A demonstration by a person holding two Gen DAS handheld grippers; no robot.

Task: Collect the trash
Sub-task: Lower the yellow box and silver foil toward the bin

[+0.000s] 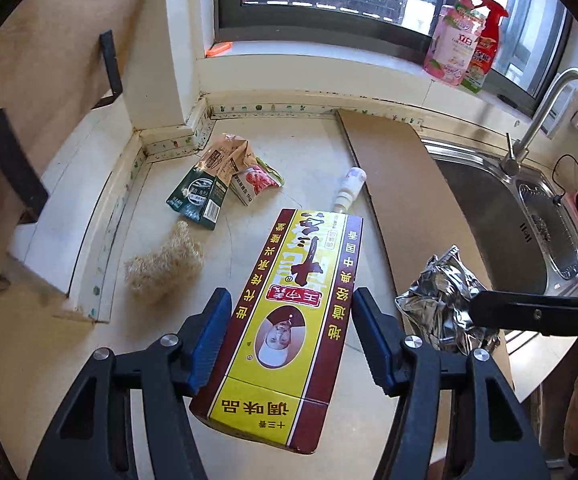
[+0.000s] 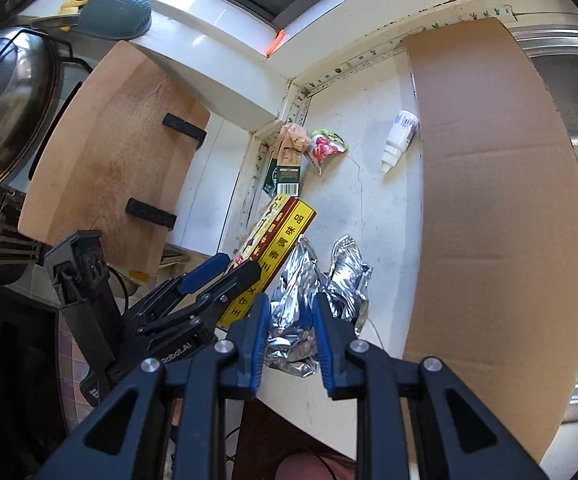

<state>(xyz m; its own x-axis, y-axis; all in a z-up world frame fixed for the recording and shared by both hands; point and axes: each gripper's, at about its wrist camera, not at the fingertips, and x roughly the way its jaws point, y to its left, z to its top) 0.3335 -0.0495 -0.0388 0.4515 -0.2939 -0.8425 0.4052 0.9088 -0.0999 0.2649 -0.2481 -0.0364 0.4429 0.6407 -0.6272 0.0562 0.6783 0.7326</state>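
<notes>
**Box and foil lifted clear of the counter**

Blue ribbed pads of the left gripper (image 1: 287,334) clamped the long sides of a yellow-and-maroon seasoning box (image 1: 289,312), a flat cardboard carton printed with red and black characters and an oval portrait. Its near end jutted toward the lens, its far end tilted away over the pale counter (image 1: 301,160). Out at the right edge of the same view, the black fingers of the right gripper (image 2: 291,340) came in level, biting into a crumpled foil wrapper (image 1: 443,304), silvery and sharply creased.

From the right wrist, those jaws stood narrow, pinched on the foil's lower folds, two crinkled lobes fanning up beyond the pads. Just left, the other gripper showed side-on with the box slanting up out of it.

Further out, more trash lay on the counter: a tangle of coarse tan fibre (image 1: 165,264), a squashed green-and-kraft paper carton (image 1: 205,188) touching a small glossy sachet with red fruit print (image 1: 257,180), and a small white plastic bottle (image 1: 349,188) on its side beside a flat sheet of brown corrugated cardboard (image 1: 401,200). That sheet reached over the rim of a stainless steel sink (image 1: 501,216) with its curved tap (image 1: 549,112). Two spray and pump bottles (image 1: 465,44) stood on the windowsill, and a wooden board (image 2: 105,160) leaned at the left.
</notes>
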